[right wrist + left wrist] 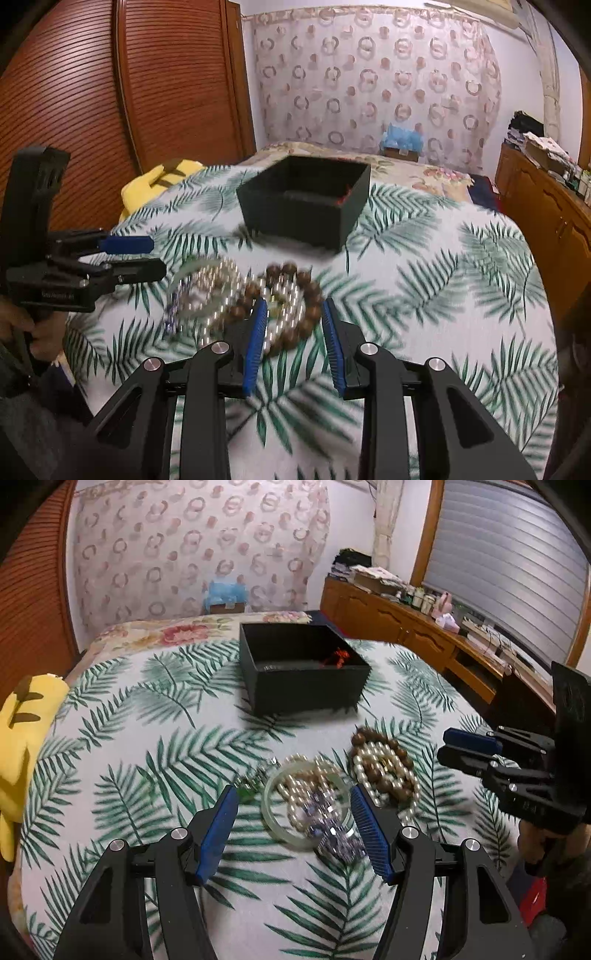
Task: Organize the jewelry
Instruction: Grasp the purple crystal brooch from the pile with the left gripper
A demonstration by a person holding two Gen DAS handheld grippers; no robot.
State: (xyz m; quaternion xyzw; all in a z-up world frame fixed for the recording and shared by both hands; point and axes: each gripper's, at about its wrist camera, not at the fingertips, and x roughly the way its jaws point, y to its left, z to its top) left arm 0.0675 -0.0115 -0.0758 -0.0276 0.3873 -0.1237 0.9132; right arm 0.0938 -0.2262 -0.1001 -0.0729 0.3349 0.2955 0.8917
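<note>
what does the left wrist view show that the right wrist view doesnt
Only the left wrist view shows the window blind, the pink toy on the cabinet and a small green piece beside the pale bangle.

Only the right wrist view shows the slatted wooden doors and the hand holding the left gripper.

Both show the black box with something red inside, the wooden bead bracelet, pearls, yellow cushion, leaf-print bedspread, and both grippers open and empty.

Bed with white green-palm-leaf cover (122,760): open black square box (303,686) centre; nearer, pale green bangle (271,812), white pearl strands (373,771), brown wooden bead bracelet (400,757) piled touching; yellow plush (22,738) at left edge.
</note>
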